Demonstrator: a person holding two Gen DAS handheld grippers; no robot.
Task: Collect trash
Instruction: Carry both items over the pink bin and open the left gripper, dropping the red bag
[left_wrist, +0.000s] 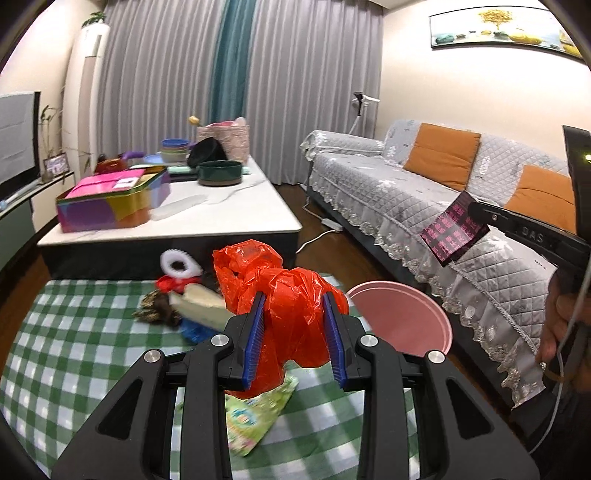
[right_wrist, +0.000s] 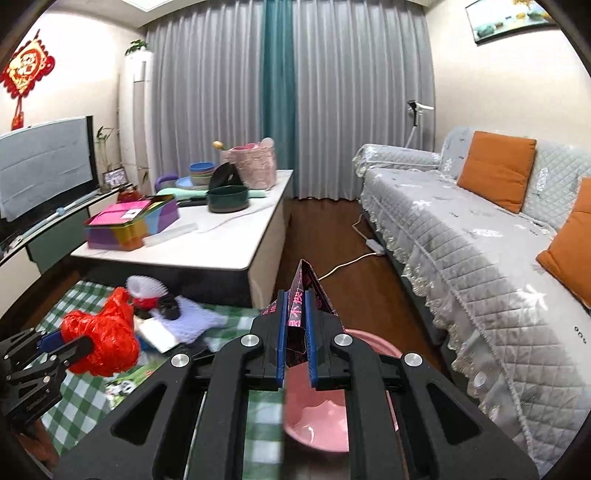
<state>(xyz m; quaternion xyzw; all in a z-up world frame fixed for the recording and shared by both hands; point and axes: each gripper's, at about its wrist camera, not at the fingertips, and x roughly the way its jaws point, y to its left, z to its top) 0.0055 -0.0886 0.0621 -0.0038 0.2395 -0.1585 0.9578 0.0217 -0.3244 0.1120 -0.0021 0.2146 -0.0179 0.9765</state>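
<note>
My left gripper (left_wrist: 296, 314) is shut on a crumpled red plastic bag (left_wrist: 280, 295), lifted above the green checked cloth (left_wrist: 74, 332). The same red bag (right_wrist: 101, 343) shows at the lower left of the right wrist view, with the left gripper (right_wrist: 59, 341) on it. My right gripper (right_wrist: 298, 310) is shut on a black wrapper with pink print (right_wrist: 301, 295), held over the pink basin (right_wrist: 314, 417). In the left wrist view that wrapper (left_wrist: 452, 232) hangs from the right gripper (left_wrist: 476, 214) above and right of the pink basin (left_wrist: 406, 317).
More litter lies on the cloth: a green snack packet (left_wrist: 255, 417), a white ring brush (left_wrist: 179, 264), a white box (left_wrist: 199, 306) and a brown clump (left_wrist: 155, 310). A low white table (left_wrist: 221, 218) with boxes and bowls stands behind. A grey sofa (left_wrist: 424, 192) runs along the right.
</note>
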